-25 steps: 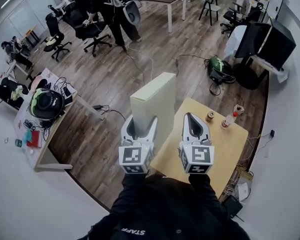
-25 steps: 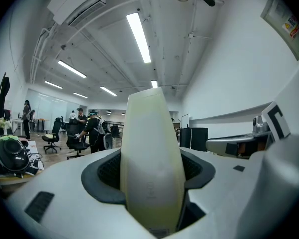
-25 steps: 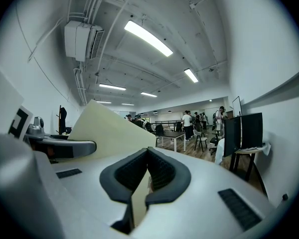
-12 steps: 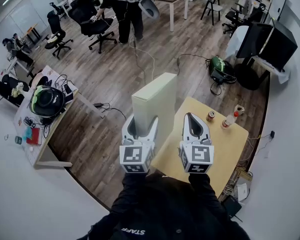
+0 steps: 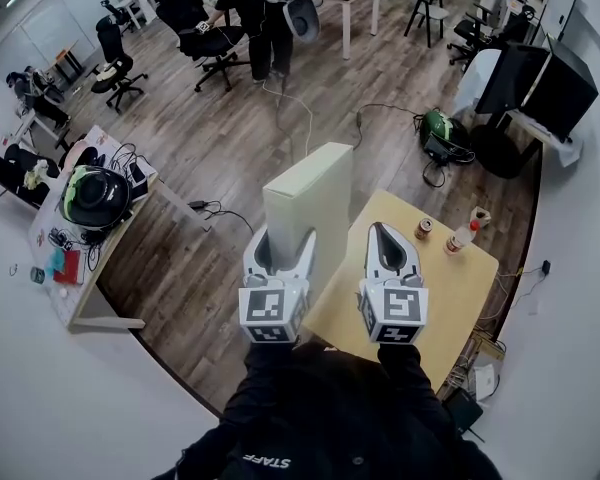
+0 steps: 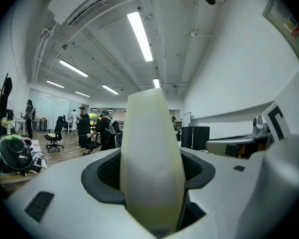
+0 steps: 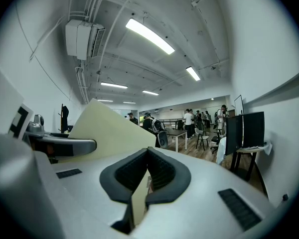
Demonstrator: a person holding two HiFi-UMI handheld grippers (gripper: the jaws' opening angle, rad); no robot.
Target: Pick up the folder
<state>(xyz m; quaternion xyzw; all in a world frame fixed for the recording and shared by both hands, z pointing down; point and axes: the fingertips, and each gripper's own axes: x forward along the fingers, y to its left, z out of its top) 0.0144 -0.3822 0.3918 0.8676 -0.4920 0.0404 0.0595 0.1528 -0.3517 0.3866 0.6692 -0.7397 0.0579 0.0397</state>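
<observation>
My left gripper (image 5: 279, 246) is shut on the lower edge of a cream box folder (image 5: 316, 200), which stands upright in the air beside the yellow table (image 5: 450, 290). In the left gripper view the folder's rounded spine (image 6: 150, 133) fills the gap between the dark pads (image 6: 107, 172) of the left gripper (image 6: 153, 183). To its right, my right gripper (image 5: 385, 240) hangs over the table with its tips together and nothing held. In the right gripper view the right gripper (image 7: 148, 157) is shut, and the folder's flat side (image 7: 109, 129) rises to its left.
A can (image 5: 422, 229) and a bottle (image 5: 460, 236) stand at the table's far side. A cluttered desk with a helmet (image 5: 93, 196) is at the left. Black monitors (image 5: 535, 83) stand at the far right. People and office chairs (image 5: 220, 38) are at the back.
Both grippers and the folder have stayed where they were. A person among the far chairs has walked to the right.
</observation>
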